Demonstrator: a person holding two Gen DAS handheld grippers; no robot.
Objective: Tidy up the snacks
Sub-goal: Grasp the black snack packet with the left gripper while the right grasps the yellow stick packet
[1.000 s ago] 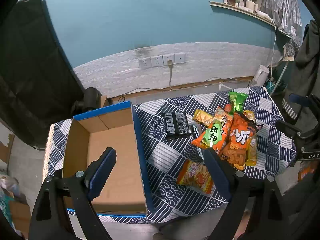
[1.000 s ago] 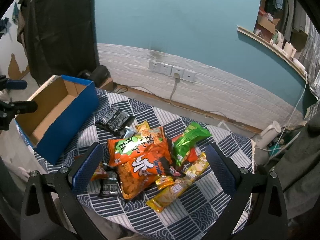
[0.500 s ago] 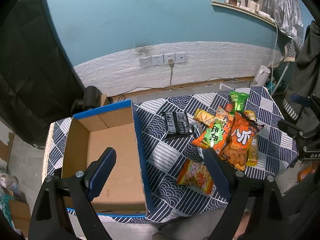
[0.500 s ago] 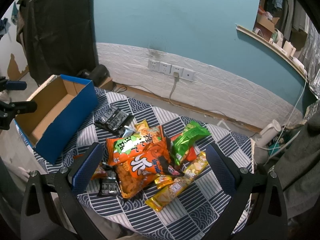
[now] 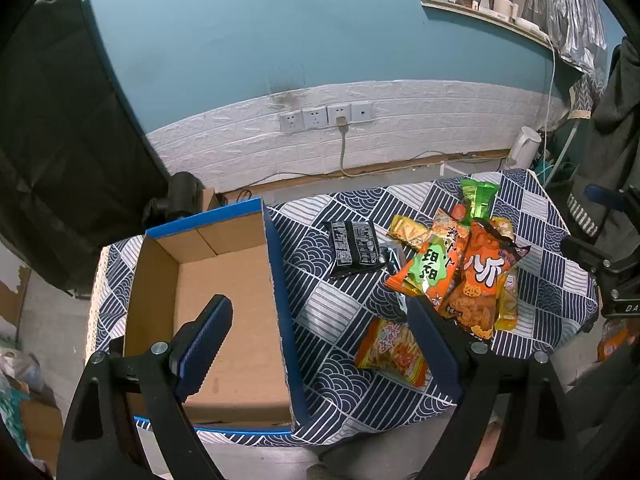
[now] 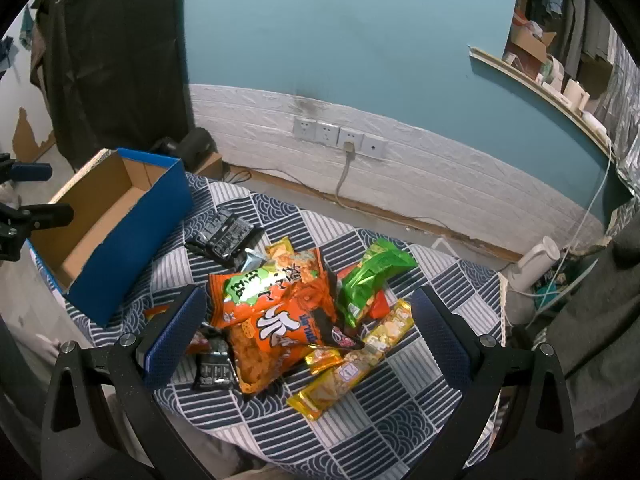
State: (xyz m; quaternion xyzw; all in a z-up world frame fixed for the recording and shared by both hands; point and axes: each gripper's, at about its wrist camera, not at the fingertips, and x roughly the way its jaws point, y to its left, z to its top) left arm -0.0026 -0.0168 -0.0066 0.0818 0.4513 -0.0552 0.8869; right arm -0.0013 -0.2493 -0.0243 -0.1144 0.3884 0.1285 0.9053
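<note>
A blue cardboard box sits empty on the left of the patterned tablecloth. To its right lies a pile of snack bags: two orange bags, a green bag, a black packet, yellow packets, and a small orange-yellow bag. My left gripper hangs open above the box's right wall. Above the pile my right gripper is open. Both hold nothing.
A white brick-pattern wall strip with power sockets and a plugged cable runs behind the table. A white kettle stands on the floor at the right. Dark cloth hangs at the left, a shelf high on the right.
Both views have shifted only slightly; the right gripper has eased a little nearer over the snack pile. Nothing on the table has moved.
</note>
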